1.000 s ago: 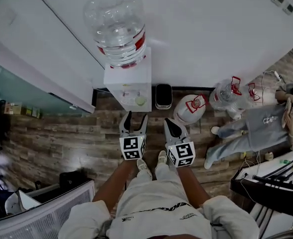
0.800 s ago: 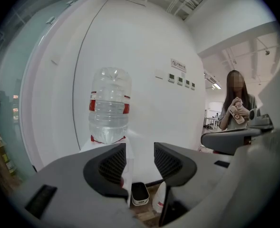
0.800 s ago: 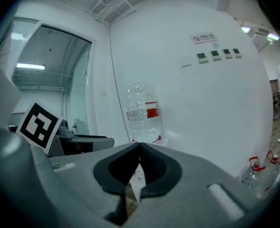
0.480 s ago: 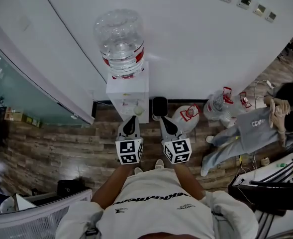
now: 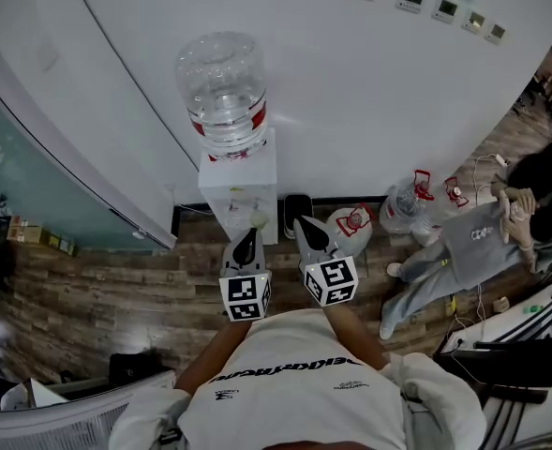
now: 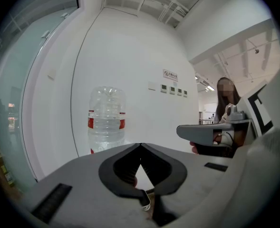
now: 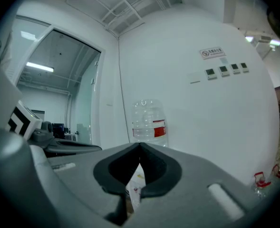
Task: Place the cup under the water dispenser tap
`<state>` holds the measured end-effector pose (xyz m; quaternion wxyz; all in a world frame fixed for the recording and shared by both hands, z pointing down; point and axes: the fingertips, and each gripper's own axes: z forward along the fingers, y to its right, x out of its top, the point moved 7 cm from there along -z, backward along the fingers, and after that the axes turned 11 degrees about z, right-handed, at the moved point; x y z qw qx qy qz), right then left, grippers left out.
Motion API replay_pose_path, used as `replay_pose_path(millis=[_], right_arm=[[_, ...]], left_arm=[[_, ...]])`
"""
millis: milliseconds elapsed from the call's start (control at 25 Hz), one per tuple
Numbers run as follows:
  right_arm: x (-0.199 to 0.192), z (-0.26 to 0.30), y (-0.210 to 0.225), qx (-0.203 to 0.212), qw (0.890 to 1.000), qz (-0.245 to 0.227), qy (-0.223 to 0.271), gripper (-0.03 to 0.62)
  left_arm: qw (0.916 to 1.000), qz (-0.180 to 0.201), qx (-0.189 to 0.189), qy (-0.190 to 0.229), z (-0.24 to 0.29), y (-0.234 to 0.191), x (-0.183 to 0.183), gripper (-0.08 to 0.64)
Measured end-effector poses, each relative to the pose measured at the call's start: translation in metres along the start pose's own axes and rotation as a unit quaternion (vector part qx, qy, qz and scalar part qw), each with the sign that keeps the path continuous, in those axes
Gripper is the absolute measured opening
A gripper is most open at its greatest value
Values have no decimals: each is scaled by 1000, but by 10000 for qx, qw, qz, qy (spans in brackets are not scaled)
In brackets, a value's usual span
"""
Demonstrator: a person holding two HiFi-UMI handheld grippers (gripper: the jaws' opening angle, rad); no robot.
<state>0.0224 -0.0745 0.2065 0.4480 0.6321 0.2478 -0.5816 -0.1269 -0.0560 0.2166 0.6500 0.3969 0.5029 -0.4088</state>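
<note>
Cup [image 5: 260,219] sits in the front recess of the dispenser [image 5: 241,181], right side. The dispenser is on the floor against the wall, bottle [image 5: 222,87] on top. Left hand-held gripper [image 5: 248,235] clenched, nothing in it, held in front of the dispenser. Right hand-held gripper [image 5: 300,222] clenched too, empty, just beside the left; both point at the dispenser.

The head view looks steeply down from above the person [image 5: 294,397], facing the far white wall [image 5: 379,111], with the water dispenser [image 5: 241,187] just beyond the left gripper [image 5: 248,235] and right gripper [image 5: 304,225]. Each gripper view rides close behind its own jaws and looks about level at that wall. All three views share the dispenser's bottle [image 5: 222,92] and the wall panels [image 5: 447,9].
</note>
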Motion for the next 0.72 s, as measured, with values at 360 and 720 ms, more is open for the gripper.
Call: replay_pose_path(millis=[360, 720], right_arm=[[3, -16, 12, -145, 9997, -28, 206, -2], [3, -24, 9, -97, 9997, -73, 196, -2]], left_arm=[[9999, 36, 63, 151, -4, 10, 2, -3], [9999, -62, 29, 124, -7, 18, 1, -3]])
